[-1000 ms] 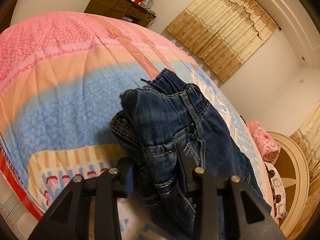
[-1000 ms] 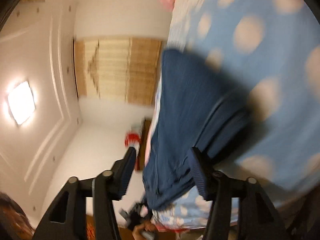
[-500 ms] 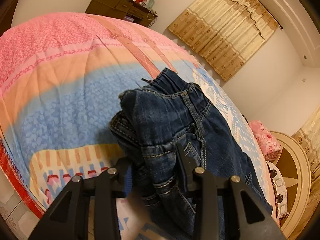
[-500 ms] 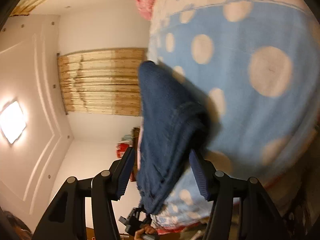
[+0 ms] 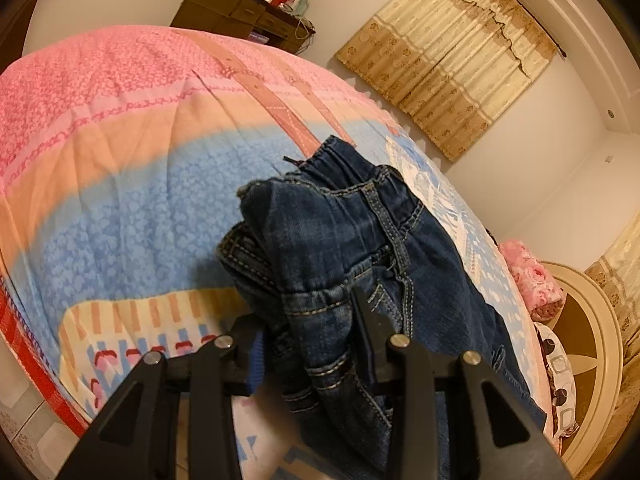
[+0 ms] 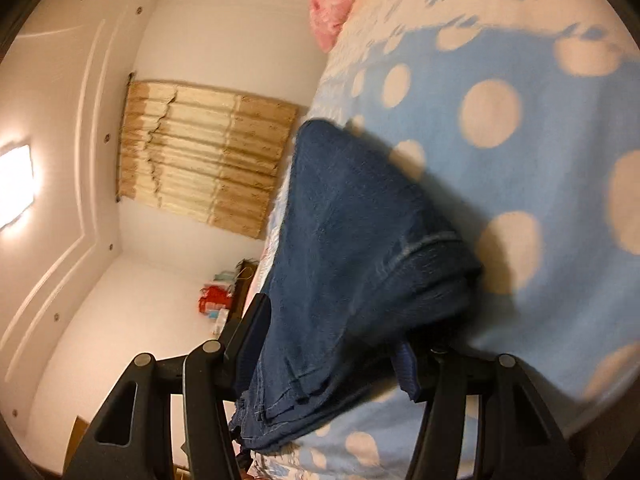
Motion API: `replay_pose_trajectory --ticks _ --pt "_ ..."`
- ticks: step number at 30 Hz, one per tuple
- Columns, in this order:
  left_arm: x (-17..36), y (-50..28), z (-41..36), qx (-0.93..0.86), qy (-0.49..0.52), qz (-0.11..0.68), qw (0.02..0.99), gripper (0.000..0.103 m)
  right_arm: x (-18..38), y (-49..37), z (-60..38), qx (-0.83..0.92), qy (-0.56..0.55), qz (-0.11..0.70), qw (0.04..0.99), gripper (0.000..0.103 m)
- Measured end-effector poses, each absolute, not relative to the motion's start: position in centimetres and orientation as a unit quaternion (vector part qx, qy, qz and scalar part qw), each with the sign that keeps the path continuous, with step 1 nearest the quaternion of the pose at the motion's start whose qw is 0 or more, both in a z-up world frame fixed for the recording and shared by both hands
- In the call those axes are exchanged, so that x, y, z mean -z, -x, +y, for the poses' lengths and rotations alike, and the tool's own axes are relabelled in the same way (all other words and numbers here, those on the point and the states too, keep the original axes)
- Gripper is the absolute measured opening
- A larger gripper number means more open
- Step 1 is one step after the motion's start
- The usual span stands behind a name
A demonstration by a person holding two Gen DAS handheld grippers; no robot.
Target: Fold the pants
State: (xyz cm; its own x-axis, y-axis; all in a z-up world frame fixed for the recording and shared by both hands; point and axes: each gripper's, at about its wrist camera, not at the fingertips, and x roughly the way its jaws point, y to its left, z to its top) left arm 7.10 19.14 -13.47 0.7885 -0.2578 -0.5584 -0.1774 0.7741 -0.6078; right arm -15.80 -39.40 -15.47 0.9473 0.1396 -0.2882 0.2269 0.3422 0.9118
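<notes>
Dark blue jeans point(image 5: 340, 240) lie bunched on a bed with a pink, orange and blue patterned cover point(image 5: 120, 128). In the left wrist view my left gripper point(image 5: 308, 332) is shut on the jeans' waistband, which is gathered between its fingers. In the right wrist view my right gripper point(image 6: 332, 344) is tilted sideways and holds the hem end of the jeans point(image 6: 352, 248) between its fingers, over the blue polka-dot part of the cover point(image 6: 500, 128).
A dark wooden cabinet point(image 5: 244, 12) with red items stands beyond the bed's far end. Beige curtains point(image 5: 448, 64) hang on the far wall. A pink pillow point(image 5: 532, 280) and round headboard point(image 5: 588, 344) are at the right.
The right gripper has swung with the pant leg, so the leg now lies lower and closer over the polka-dot cover. The left gripper has barely moved.
</notes>
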Motion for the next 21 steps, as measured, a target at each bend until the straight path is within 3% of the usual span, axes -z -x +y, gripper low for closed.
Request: replay_pose_trajectory --ticks 4,7,11,12,13,14,19,21 --pt "13.4 -7.1 18.9 0.019 0.33 0.323 0.887 0.038 15.9 16.4 -40.2 0.025 -0.583 0.138 0.8 0.056" --pt "13.4 -7.1 18.9 0.018 0.329 0.323 0.887 0.038 16.1 13.3 -38.9 -0.052 -0.578 0.133 0.804 0.049" --pt "13.3 -7.1 18.8 0.016 0.325 0.324 0.888 0.038 16.1 10.1 -37.1 -0.045 -0.521 0.169 0.835 0.046" --pt "13.3 -7.1 18.9 0.016 0.325 0.325 0.888 0.038 15.7 9.8 -36.9 -0.034 -0.501 0.177 0.846 0.042" --pt "13.3 -7.1 18.9 0.017 0.325 0.325 0.888 0.038 15.0 9.6 -36.9 -0.016 -0.47 0.189 0.862 0.021" --pt "13.3 -7.2 18.9 0.017 0.325 0.326 0.888 0.038 14.3 9.6 -37.0 -0.001 -0.44 0.192 0.877 0.008" --pt "13.3 -7.2 19.0 0.017 0.325 0.325 0.888 0.038 11.4 12.7 -39.6 0.065 -0.373 0.132 0.916 0.005" --pt "13.2 -7.2 18.9 0.014 0.322 0.324 0.889 0.038 12.5 13.1 -41.2 0.055 -0.406 0.133 0.902 0.004"
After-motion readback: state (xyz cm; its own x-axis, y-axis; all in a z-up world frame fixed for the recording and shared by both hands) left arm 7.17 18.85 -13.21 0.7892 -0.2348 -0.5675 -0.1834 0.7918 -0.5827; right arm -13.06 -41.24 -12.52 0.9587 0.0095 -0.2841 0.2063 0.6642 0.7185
